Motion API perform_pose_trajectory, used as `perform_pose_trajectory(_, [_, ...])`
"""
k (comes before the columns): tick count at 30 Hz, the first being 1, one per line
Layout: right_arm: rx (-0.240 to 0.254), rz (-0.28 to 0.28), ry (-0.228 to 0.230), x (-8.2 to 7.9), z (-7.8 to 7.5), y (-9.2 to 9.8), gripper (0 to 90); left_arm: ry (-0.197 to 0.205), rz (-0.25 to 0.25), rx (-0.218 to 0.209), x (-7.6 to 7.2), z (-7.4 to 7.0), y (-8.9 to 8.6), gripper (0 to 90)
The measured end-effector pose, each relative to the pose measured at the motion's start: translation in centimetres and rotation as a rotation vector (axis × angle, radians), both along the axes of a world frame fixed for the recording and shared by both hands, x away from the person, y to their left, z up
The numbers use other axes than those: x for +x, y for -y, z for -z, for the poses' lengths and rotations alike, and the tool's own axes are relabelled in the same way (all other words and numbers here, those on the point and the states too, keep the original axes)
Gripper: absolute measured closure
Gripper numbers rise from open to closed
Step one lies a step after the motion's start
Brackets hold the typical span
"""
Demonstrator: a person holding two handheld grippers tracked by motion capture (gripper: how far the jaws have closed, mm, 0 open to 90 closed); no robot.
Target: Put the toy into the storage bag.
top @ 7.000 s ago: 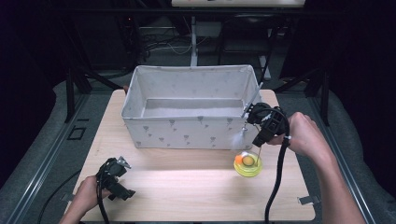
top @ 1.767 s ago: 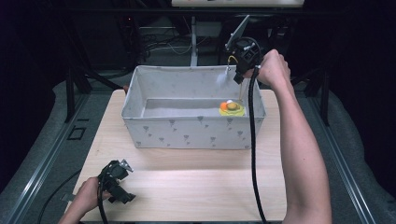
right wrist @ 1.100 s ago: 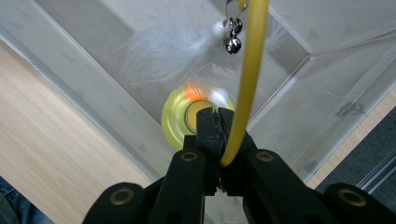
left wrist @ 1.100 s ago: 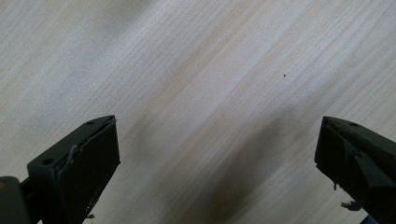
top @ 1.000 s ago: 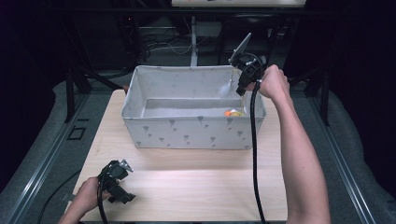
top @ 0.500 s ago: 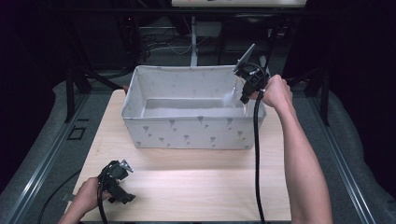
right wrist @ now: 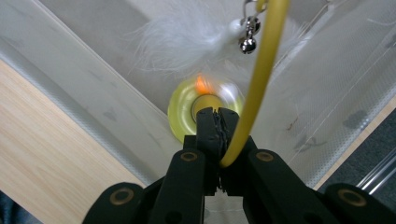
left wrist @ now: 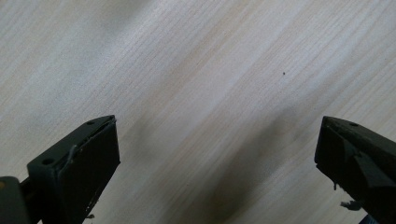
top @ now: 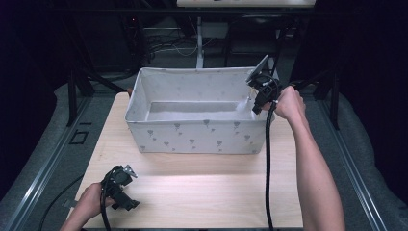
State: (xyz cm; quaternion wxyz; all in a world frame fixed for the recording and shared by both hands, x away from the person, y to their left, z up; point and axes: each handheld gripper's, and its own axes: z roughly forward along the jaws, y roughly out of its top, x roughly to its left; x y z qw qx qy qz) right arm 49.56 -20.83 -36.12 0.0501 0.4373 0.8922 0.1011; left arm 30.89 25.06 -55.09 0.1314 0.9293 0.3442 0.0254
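- Left gripper (top: 120, 185) is held low over the wooden table (top: 202, 192) at about 7 o'clock; jaws are spread wide, nothing between them, bare wood seen below (left wrist: 196, 93).
- Grey fabric bin (top: 197, 132) is set at table centre, toward 12 o'clock.
- Right gripper (top: 257, 103) is held over the bin's right rim, about 2 o'clock.
- Its jaws are clamped on a yellow wand (right wrist: 261, 70) of a cat toy: yellow disc base (right wrist: 182, 114), white feather (right wrist: 187, 35), small bell (right wrist: 247, 44), hung inside the bin.
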Motion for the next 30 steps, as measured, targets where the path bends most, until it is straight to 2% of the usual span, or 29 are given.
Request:
perform_pose_trajectory(14, [-0.019,0.014,-0.029,0.1,1.9,0.5,88.1,0.001,0.0,0.0,0.0,0.0,0.0,0.1])
perform_pose_trajectory(21, [-0.02,0.016,-0.027,0.1,2.0,0.7,87.3,0.001,0.0,-0.001,0.0,0.0,0.0,0.1])
perform_pose_trajectory(26, [-0.009,0.026,-0.017,-0.2,1.5,0.9,80.2,0.001,-0.001,0.001,-0.1,0.0,-0.1,0.1])
perform_pose_trajectory(30, [0.01,0.042,0.019,-0.5,1.0,1.1,65.5,0.004,0.0,0.0,-0.1,-0.1,0.0,0.1])
